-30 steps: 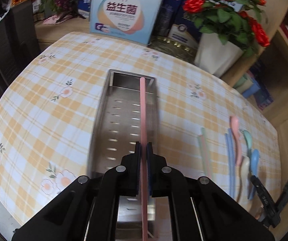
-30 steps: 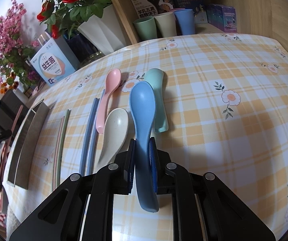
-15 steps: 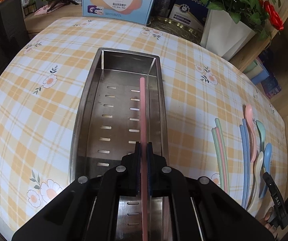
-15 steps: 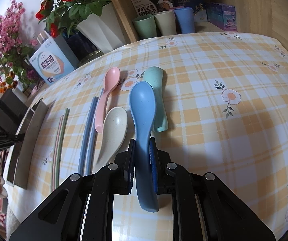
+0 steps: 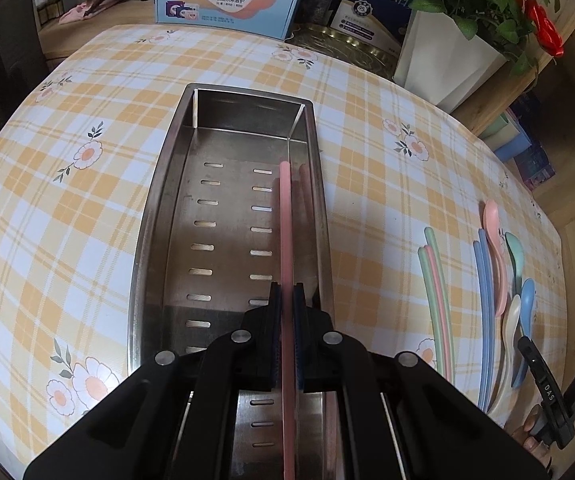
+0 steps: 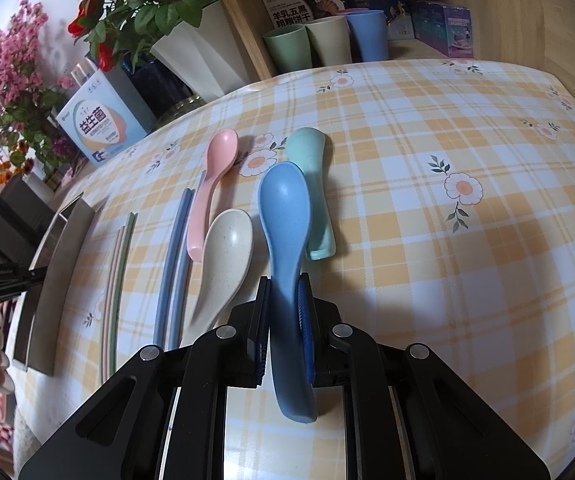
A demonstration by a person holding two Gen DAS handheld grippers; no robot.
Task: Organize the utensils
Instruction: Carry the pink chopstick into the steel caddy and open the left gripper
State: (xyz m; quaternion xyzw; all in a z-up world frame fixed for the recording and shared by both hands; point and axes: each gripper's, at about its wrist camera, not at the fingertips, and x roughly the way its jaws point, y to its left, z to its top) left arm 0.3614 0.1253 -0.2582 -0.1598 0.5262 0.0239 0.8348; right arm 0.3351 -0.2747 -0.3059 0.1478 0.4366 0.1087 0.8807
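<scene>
The left gripper [image 5: 287, 336] is clamped tight on a pink chopstick [image 5: 286, 240], which runs straight ahead of it along the right side of the metal tray [image 5: 159, 216], low inside, against its reflection in the wall. Whether the tip touches the slotted floor I cannot tell. Nothing else lies in the tray, so this looks like the first piece going in.

The right gripper [image 6: 283, 320] is closed on the handle of a blue spoon [image 6: 285, 216], bowl pointing ahead. Just left of it on the surface [image 6: 447, 240] lie a cream spoon [image 6: 227, 248], a pink spoon [image 6: 211, 184], blue chopsticks [image 6: 175, 264] and, farther left, pink and green chopsticks [image 6: 117, 280]; a green spoon [image 6: 311, 184] sits just right. Most of the sorting remains.
</scene>
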